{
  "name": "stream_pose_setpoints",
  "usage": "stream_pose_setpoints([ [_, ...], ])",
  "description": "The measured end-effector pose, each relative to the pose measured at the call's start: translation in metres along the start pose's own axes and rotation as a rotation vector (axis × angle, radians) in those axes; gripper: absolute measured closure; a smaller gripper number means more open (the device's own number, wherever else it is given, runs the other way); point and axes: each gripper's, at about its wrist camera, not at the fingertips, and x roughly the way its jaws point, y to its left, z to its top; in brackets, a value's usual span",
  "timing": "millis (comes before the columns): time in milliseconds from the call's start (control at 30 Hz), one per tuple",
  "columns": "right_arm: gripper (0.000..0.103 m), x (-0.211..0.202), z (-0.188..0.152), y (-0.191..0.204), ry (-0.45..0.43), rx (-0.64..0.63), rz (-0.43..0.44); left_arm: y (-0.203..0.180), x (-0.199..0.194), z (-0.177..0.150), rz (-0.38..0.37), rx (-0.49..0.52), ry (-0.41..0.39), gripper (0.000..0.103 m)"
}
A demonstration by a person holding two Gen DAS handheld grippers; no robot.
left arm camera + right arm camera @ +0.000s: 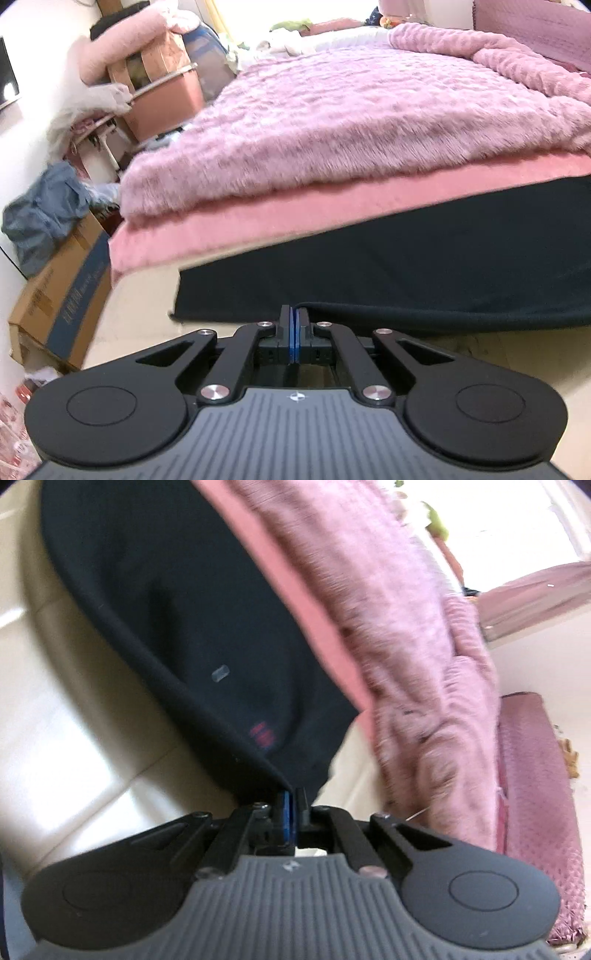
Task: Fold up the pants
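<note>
The dark navy pants hang stretched in the air in front of the bed's near edge, above the cream floor. My left gripper is shut on their hem at the lower edge. In the right wrist view the pants run up and to the left, with a small grey tag and red print near the corner. My right gripper is shut on that corner of the fabric.
A bed with a fluffy pink blanket and pink sheet lies ahead. Cardboard boxes with blue clothes on top stand at the left. Pink boxes and clutter sit by the wall. A pink quilted headboard shows at right.
</note>
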Motion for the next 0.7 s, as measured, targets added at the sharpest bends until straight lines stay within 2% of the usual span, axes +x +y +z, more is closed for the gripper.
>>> stream_pose_setpoints([
  [167, 0.103, 0.017, 0.035, -0.036, -0.029, 0.067, -0.107, 0.005, 0.025, 0.032, 0.034, -0.038, 0.015, 0.103],
  [300, 0.103, 0.047, 0.059, -0.061, -0.017, 0.143, -0.136, 0.006, 0.049, 0.054, 0.052, -0.051, 0.023, 0.103],
  [433, 0.103, 0.084, 0.08, -0.074, 0.022, 0.194, -0.137, 0.0, 0.079, 0.071, 0.064, -0.032, 0.042, 0.103],
  [700, 0.103, 0.163, 0.102, -0.081, 0.111, 0.263, -0.066, -0.017, 0.148, 0.087, 0.094, 0.029, 0.117, 0.103],
])
